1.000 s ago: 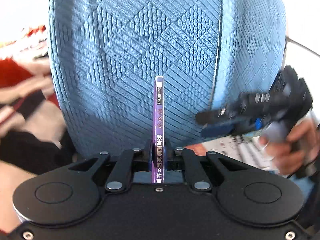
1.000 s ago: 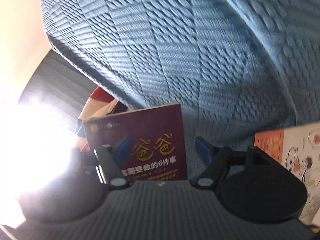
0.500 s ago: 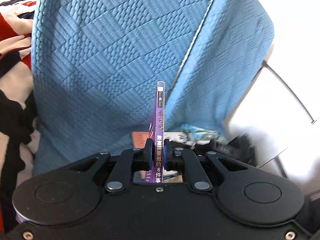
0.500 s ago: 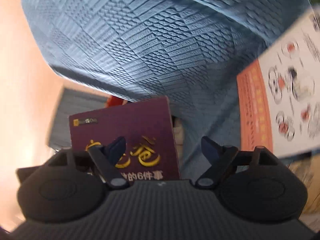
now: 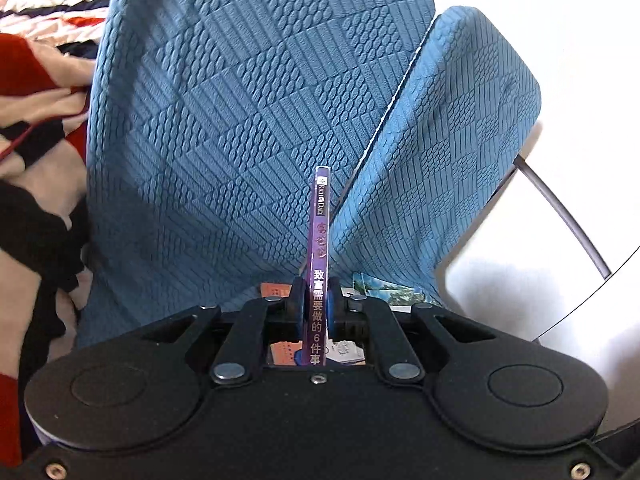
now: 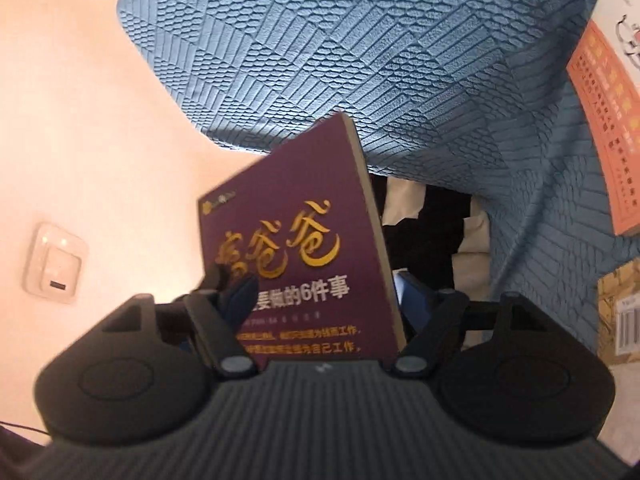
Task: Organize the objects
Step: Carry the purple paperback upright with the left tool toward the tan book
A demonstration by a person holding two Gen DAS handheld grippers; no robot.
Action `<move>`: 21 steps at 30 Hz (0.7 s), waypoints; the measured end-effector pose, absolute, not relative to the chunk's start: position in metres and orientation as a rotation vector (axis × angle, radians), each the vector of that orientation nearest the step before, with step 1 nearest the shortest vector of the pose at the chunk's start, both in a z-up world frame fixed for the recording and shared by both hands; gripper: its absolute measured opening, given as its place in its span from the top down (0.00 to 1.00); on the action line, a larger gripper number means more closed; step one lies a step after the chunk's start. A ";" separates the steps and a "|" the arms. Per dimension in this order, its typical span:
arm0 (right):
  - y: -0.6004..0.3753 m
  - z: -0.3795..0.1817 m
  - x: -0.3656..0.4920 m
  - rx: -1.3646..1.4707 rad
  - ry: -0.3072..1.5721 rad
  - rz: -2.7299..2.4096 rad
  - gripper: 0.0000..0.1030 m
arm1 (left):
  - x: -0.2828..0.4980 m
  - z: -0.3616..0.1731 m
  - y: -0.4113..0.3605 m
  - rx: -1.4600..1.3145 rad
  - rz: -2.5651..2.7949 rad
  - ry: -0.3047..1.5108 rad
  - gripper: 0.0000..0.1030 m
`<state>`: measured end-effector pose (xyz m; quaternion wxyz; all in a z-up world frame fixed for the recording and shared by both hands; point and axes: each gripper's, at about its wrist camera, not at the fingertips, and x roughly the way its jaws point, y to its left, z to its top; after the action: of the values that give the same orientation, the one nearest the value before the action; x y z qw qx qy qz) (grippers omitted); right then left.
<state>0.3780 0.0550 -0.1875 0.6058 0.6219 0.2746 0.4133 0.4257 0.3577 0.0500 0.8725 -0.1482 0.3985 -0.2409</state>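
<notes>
My left gripper is shut on a thin purple book, held upright with its spine facing the camera and gold and white Chinese lettering on it. The same book shows in the right wrist view by its purple cover, tilted, standing between the spread fingers of my right gripper, which is open and does not clamp it. An orange and white book lies on the blue textured cushions at the right. Other books peek out below the cushions behind the left gripper.
Two blue quilted cushions fill the background. Red, white and black striped cloth lies at the left. A pale wall with a switch plate is at the left of the right wrist view. A cardboard box with a barcode is at the right edge.
The left gripper has pulled back with the purple book, so both cushions show. In the right wrist view the book has come closer and tilted, and the wall has come into view.
</notes>
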 end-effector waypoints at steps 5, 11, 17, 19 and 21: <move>0.040 -0.175 0.355 1.352 0.643 0.889 0.36 | 0.423 0.032 0.372 -0.434 -0.509 0.844 0.92; 0.008 -0.163 0.321 1.243 0.697 0.773 0.64 | 0.412 0.002 0.370 -0.583 -0.568 0.877 0.91; -0.030 -0.139 0.280 1.151 0.699 0.652 0.76 | 0.394 -0.031 0.355 -0.702 -0.607 0.927 0.88; -0.041 -0.129 0.267 1.116 0.698 0.614 0.78 | 0.386 -0.040 0.348 -0.729 -0.615 0.936 0.88; -0.051 -0.121 0.256 1.075 0.705 0.587 0.78 | 0.377 -0.046 0.341 -0.743 -0.620 0.938 0.88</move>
<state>0.2558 -0.0509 -0.1207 0.7605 0.4939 0.3240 0.2695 0.3768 0.3411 -0.0457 0.7814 -0.3440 0.4344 -0.2871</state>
